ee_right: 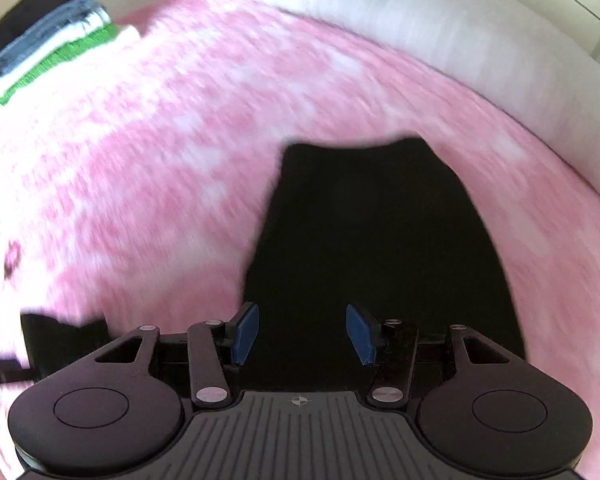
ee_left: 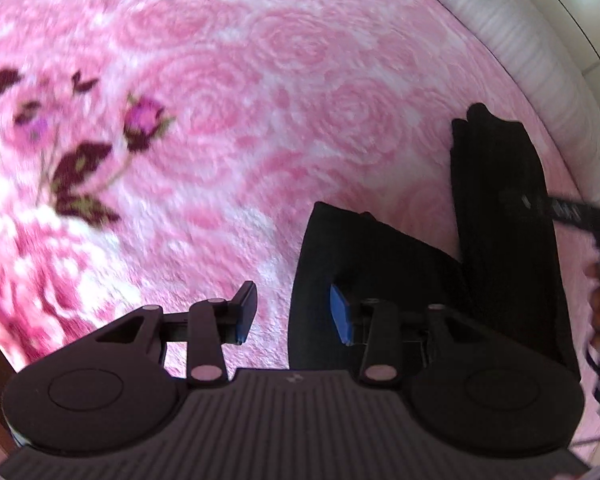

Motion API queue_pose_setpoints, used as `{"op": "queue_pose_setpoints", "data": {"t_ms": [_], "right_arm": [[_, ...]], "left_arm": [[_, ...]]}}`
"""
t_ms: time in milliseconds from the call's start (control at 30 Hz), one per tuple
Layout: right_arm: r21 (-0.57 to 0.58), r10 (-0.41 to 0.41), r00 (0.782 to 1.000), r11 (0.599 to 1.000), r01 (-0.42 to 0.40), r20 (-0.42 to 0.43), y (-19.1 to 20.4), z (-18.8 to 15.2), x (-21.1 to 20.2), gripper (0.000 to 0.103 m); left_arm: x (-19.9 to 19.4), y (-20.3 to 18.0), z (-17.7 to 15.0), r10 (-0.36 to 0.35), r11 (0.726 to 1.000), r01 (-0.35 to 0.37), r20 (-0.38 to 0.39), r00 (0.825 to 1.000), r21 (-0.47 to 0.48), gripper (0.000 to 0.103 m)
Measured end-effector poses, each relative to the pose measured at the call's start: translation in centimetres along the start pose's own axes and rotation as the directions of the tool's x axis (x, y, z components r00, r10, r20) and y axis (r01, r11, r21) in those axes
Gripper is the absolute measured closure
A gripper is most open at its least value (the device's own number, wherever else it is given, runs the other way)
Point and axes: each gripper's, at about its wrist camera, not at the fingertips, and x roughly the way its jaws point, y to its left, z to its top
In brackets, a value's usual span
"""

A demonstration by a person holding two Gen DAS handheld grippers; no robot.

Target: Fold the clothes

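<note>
- The left tool (ee_left: 294,312) points down at a pink rose-patterned blanket (ee_left: 220,80) on the bed, fingers apart and gripping nothing.
- Its left finger is over bare blanket; its right finger (ee_left: 342,314) is over the edge of a black garment (ee_left: 500,220), which spreads ahead and to that tool's right.
- The right tool (ee_right: 302,334) has its fingers apart over the black garment, nothing pinched.
- A stack of folded clothes (ee_right: 48,36) lies far ahead to its left.

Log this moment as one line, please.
task: fold clothes | left gripper: open, at edge of black fabric garment | right gripper: open above it | pink floral blanket
</note>
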Motion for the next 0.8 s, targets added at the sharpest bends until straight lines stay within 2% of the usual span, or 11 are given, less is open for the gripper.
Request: {"op": "queue_pose_setpoints", "data": {"t_ms": [100,233,267,300,367,500,667,800], "right_arm": [[-0.020,-0.016,0.999,1.000,0.016,0.038,1.2,1.8,2.6,0.042],[-0.034,-0.108,0.994,0.993,0.109,0.026,1.4,2.8,5.9,0.043],[-0.015,-0.095,0.995,0.995,0.095,0.029,0.7,2.6,6.1,0.060],[0.007,-0.077,0.997,0.997,0.076,0.033,-0.2,2.4,6.3,0.102],[0.109,-0.015,0.999,0.994,0.010,0.041,-2.7,1.7,5.4,0.103],[0.283,-0.007,0.994,0.959,-0.024,0.108,-8.9,-0.6,0.6,0.103],[0.523,-0.136,0.978,0.852,0.034,0.157,-18.8,-6.6,-7.8,0.103],[0.669,-0.279,0.955,0.730,0.141,0.104,-25.1,-13.8,-14.4,0.103]], "left_arm": [[0.2,0.5,-0.5,0.008,0.999,-0.008,0.001,1.000,-0.035,0.067],[0.1,0.7,-1.0,0.019,0.999,-0.019,0.001,1.000,-0.047,0.067],[0.1,0.7,-1.1,0.021,0.999,-0.021,0.002,1.000,-0.044,0.067],[0.0,0.6,-1.1,0.023,0.999,-0.023,0.004,1.000,-0.041,0.067],[0.0,0.4,-1.3,0.020,0.999,-0.019,0.009,1.000,-0.035,0.067],[-0.1,0.1,-1.8,-0.043,0.997,0.043,-0.001,0.999,-0.059,0.067],[0.2,0.0,-2.7,-0.095,0.990,0.092,-0.019,0.995,-0.111,0.064],[1.4,-0.1,-3.5,-0.099,0.985,0.094,-0.028,0.995,-0.145,0.064]]}}
